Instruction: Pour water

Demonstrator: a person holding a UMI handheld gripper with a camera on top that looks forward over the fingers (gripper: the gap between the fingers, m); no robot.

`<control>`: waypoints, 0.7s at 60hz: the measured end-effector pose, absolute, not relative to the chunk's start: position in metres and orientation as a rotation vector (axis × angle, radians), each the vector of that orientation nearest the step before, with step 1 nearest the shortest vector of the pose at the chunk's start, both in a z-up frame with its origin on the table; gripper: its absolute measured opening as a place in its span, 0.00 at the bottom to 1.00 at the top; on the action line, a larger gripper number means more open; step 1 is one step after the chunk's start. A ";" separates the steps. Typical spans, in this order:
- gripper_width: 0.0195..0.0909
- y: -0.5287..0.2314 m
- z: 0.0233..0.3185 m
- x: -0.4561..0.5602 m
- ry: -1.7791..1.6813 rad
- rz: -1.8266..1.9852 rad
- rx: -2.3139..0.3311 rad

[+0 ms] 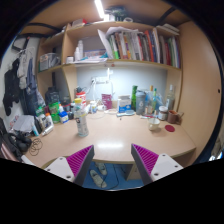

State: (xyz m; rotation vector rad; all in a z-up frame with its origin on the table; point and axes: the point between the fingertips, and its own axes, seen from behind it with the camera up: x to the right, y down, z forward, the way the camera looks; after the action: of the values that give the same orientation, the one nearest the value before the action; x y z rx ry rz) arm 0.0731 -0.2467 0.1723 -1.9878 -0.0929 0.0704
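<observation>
The claw (pixel 113 160) is held released, nothing between its pads (pixel 76 162). A bottle (pixel 81 122) is seen ahead, left of the fingers, near the desk (pixel 120 140) edge. Bare desktop is left straight ahead; clutter is kept along the back.

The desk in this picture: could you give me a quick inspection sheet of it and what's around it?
Surface: a light wooden desk, curved front edge, mostly bare in the middle.
Job's things: a clear bottle stands upright on the desk ahead of the fingers; no cup can be made out.
Clutter: bottles and jars along the back, more small items beside the bottle.
Gripper: gripper open, holding nothing, short of the desk edge.
Cables: nothing seen.
Surroundings: bookshelf with books above the desk, dark clothing hanging beside it, slippers on the floor below.
</observation>
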 end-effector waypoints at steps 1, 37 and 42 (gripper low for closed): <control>0.89 -0.244 0.171 0.068 -0.100 0.077 -1.985; 0.91 0.005 0.079 -0.135 -0.309 0.247 -1.903; 0.91 0.035 0.068 -0.152 -0.302 0.280 -1.891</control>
State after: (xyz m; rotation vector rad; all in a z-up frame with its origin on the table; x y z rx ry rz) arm -0.1521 0.0354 0.0682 -1.8914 -0.3023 0.2802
